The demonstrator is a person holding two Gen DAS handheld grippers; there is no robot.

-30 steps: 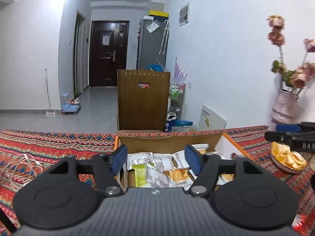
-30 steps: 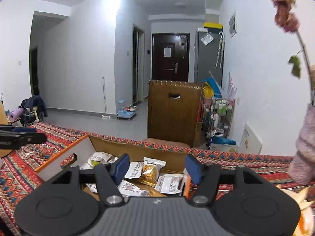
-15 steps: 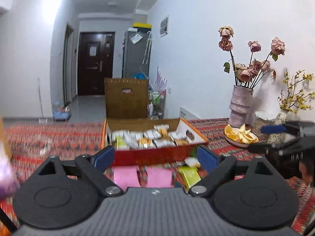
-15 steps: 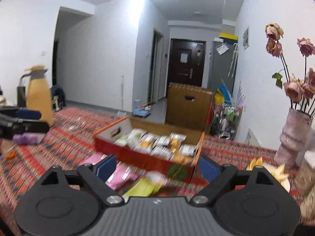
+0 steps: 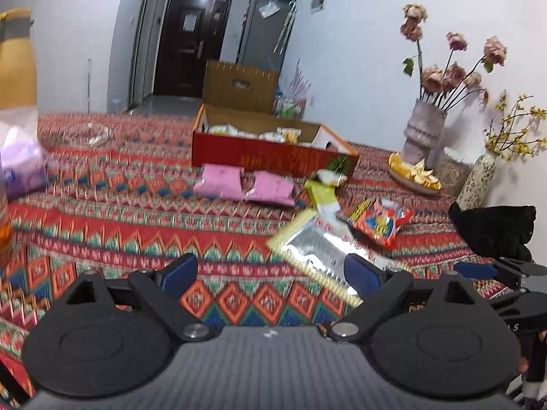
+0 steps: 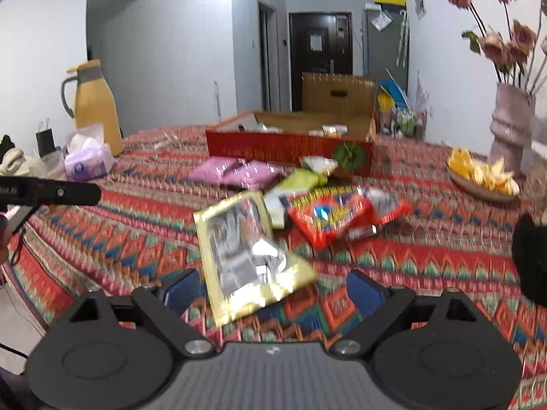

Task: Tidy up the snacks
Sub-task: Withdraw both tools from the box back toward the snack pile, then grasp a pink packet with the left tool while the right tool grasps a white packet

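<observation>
Both grippers have pulled back from over the red snack box [image 5: 273,157], which a second ago filled both views and now sits well back toward the far edge of the patterned tablecloth [image 5: 119,232], with packets inside it. The left gripper [image 5: 270,275] and the right gripper [image 6: 271,288] have opened further in that time and now stand wide, holding nothing. That suggests a delivery is over and the next pickup is starting. Loose snacks lie on the cloth in front of the box: a silver-and-gold packet [image 6: 246,249] nearest the right gripper, partly between its jaws but not pinched, a red packet [image 6: 336,217], a green packet [image 6: 297,184] and two pink packets [image 5: 246,188] against the box front. Nothing blocks the nearest packet. A tissue pack [image 6: 89,164] and yellow jug [image 6: 95,109] stand toward the left edge; a fruit plate [image 6: 482,177] and flower vase [image 6: 511,126] stand toward the right.
</observation>
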